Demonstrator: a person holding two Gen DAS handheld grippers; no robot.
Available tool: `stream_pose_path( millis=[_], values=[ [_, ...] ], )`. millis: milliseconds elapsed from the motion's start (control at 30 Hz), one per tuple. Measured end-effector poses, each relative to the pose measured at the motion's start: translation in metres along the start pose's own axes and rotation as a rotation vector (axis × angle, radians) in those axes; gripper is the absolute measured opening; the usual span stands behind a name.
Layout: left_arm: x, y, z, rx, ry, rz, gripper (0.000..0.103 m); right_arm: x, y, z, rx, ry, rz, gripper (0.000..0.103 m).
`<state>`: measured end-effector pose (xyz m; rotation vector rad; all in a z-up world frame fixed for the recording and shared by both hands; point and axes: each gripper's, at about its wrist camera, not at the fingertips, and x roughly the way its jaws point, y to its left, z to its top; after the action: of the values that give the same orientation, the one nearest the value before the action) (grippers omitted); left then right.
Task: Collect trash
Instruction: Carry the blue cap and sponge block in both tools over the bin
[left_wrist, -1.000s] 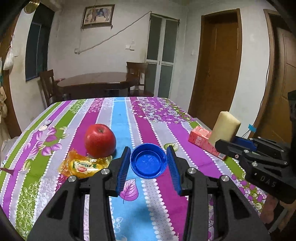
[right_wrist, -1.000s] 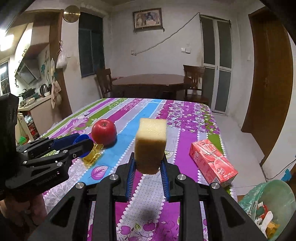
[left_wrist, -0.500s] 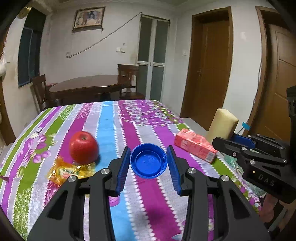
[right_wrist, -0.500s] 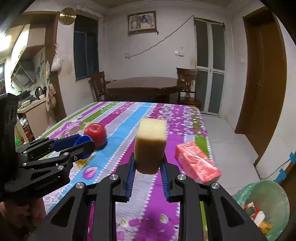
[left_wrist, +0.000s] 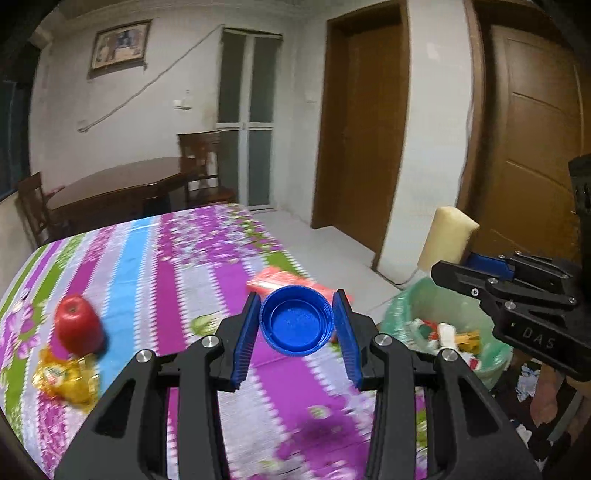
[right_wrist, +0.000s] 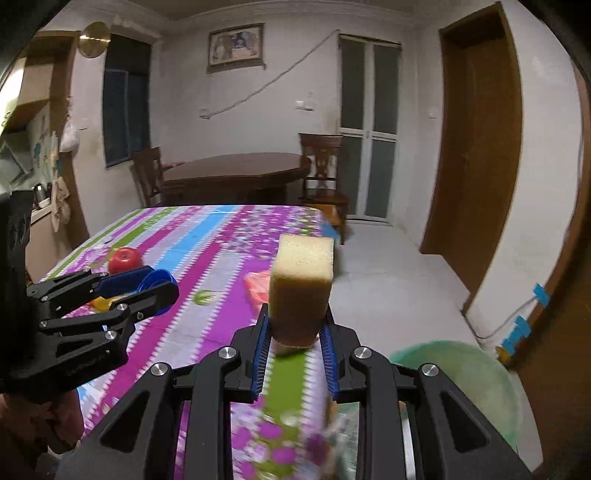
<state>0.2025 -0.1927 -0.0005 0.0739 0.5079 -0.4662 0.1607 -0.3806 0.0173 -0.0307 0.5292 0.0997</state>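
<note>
While both tools hang over the right end of the striped table (left_wrist: 155, 273), the left gripper (left_wrist: 297, 326) has its jaws clamped on a blue cap (left_wrist: 296, 320), open side toward the camera, blue pads touching its rim on both sides. The right gripper (right_wrist: 295, 332) is closed on a yellow sponge (right_wrist: 301, 284) standing upright between the pads. Green-lined trash bin (left_wrist: 436, 314) sits on the floor just beside the table edge, litter inside. Red carton (left_wrist: 280, 282), apple (left_wrist: 75, 325) and yellow wrapper (left_wrist: 68, 378) lie on the cloth, blurred.
</note>
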Motion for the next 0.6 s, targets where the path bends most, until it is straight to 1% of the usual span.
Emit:
stream_pose_path(
  millis=[167,267,333,500,600],
  values=[
    [0.021,-0.046,0.016,0.045,0.02,-0.099,0.039,-0.015,-0.053,-0.01,0.037,0.036,-0.062,0.027],
    [0.032,-0.072,0.022,0.07,0.034,-0.15,0.039,-0.023,-0.097,-0.02,0.076,0.078,-0.11,0.027],
    [0.043,-0.096,0.023,0.094,0.05,-0.187,0.039,-0.027,-0.123,-0.03,0.101,0.103,-0.132,0.027],
    [0.071,-0.142,0.022,0.138,0.105,-0.263,0.039,-0.029,-0.177,-0.051,0.168,0.18,-0.139,0.027],
    [0.087,-0.161,0.018,0.159,0.146,-0.285,0.039,-0.021,-0.201,-0.066,0.206,0.238,-0.128,0.027]
  ],
)
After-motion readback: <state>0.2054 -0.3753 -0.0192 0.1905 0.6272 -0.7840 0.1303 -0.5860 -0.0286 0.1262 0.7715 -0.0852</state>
